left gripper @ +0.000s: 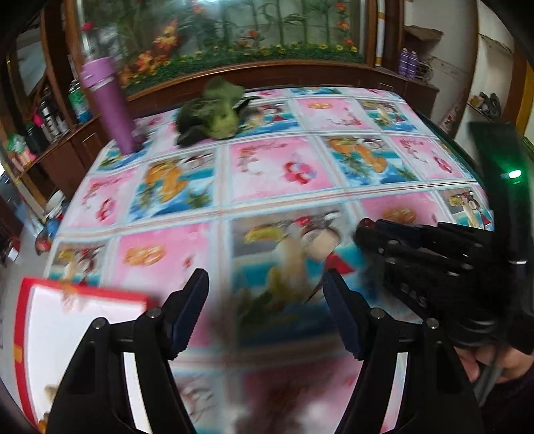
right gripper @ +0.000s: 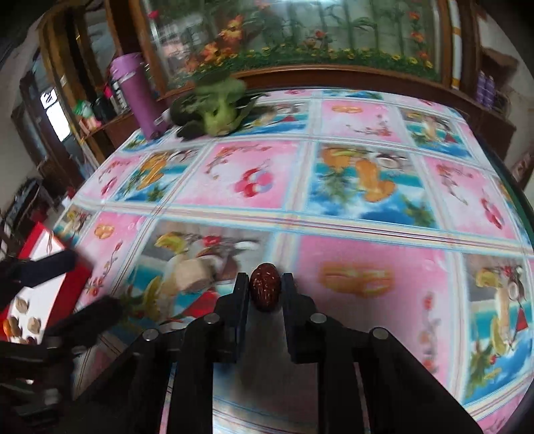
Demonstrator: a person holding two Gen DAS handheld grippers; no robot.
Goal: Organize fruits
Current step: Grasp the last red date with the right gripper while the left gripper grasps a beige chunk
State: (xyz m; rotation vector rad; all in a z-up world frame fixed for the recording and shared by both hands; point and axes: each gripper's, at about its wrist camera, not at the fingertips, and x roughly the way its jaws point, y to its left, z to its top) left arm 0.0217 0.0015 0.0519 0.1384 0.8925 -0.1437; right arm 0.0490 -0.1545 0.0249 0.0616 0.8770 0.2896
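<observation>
One red date (right gripper: 265, 291) clenched in right gripper (right gripper: 266, 283), left gripper (left gripper: 265, 312) released, nuts in red tray (right gripper: 63, 293).

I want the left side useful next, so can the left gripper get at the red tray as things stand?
Probably yes. The left gripper is open and holds nothing, and the red tray lies just to its left on the table's near edge, with nothing visible between them.

We saw a tabletop (right gripper: 367, 240) under a cloth of pink and blue fruit-print squares. Behind it stood dark wooden cabinets (left gripper: 76, 153) framing a glass panel (right gripper: 317, 30) painted with bamboo and orange flowers. Cluttered shelves (right gripper: 100, 117) lined the left side, a pale wall (left gripper: 467, 83) rose at right, and daylight entered a window (right gripper: 55, 113) at far left
</observation>
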